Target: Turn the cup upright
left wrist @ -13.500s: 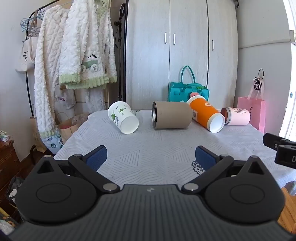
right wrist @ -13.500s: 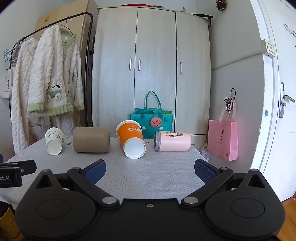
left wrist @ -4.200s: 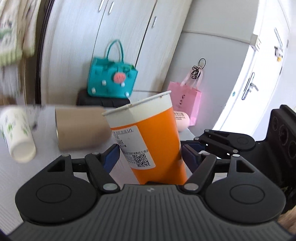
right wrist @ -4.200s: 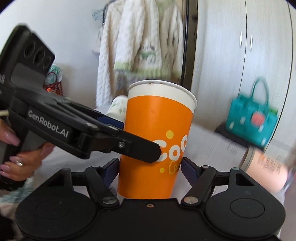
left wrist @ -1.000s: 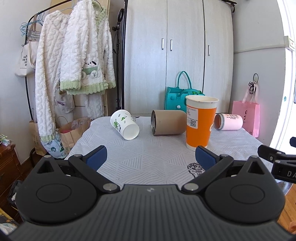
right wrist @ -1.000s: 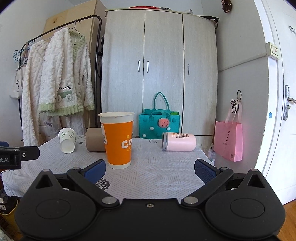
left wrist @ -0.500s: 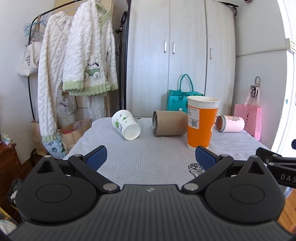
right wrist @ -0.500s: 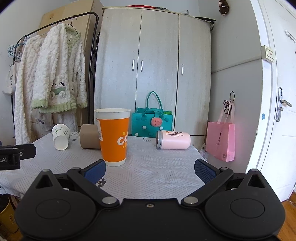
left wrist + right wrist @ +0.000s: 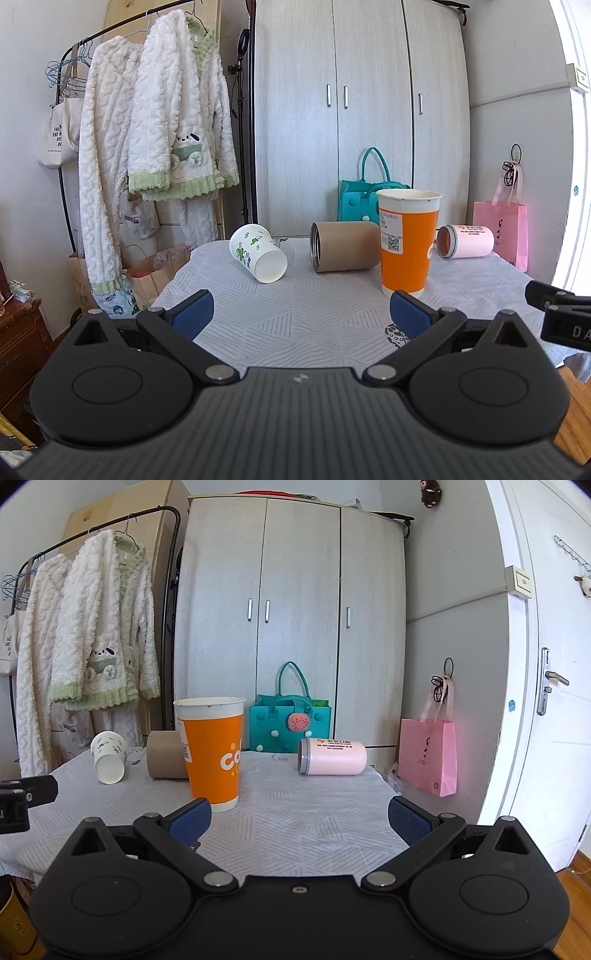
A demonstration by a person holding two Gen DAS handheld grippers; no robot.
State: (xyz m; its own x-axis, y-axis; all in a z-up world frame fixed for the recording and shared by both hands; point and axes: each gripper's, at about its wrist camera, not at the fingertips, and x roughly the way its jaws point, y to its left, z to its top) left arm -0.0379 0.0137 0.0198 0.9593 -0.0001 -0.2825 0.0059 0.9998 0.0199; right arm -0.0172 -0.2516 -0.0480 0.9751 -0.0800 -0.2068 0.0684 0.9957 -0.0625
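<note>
orange cup [image 9: 406,243] upright mid tabletop [image 9: 295,314], toward right edge. left gripper [image 9: 301,314] and right gripper [image 9: 299,821] wide, empty. risk: a gripper advancing could clip the cup and topple it.

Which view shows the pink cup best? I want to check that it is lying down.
The right wrist view: the pink cup lies on its side in full, nothing in front. In the left wrist view it is smaller, with the orange cup covering its mouth edge.
</note>
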